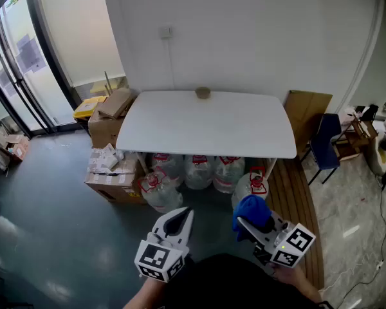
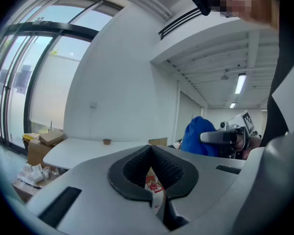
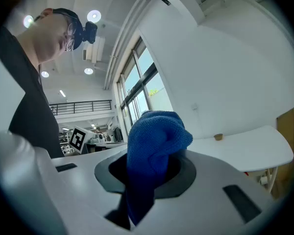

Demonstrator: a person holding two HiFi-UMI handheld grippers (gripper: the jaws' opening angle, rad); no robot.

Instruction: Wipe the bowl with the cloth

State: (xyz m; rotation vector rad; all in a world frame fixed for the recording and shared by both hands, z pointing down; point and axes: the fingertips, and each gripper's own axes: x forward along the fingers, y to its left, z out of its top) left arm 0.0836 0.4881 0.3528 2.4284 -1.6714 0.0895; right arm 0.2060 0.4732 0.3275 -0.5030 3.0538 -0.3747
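Observation:
A small brown bowl [image 1: 202, 93] stands at the far edge of the white table [image 1: 206, 131]; it shows tiny in the left gripper view [image 2: 107, 141] and the right gripper view [image 3: 218, 137]. My right gripper [image 1: 243, 223] is shut on a blue cloth [image 1: 251, 211], which bunches up out of its jaws [image 3: 154, 146]. My left gripper [image 1: 182, 219] is shut with nothing in it [image 2: 151, 153]. Both grippers hang low in the head view, well short of the table. From the left gripper view the cloth [image 2: 198, 137] and right gripper appear at the right.
Large water bottles [image 1: 199, 172] lie under the table. Cardboard boxes [image 1: 112, 118] are stacked at its left, a blue chair [image 1: 325, 148] and a flat carton [image 1: 305, 118] at its right. Glass doors [image 1: 16, 63] line the left wall.

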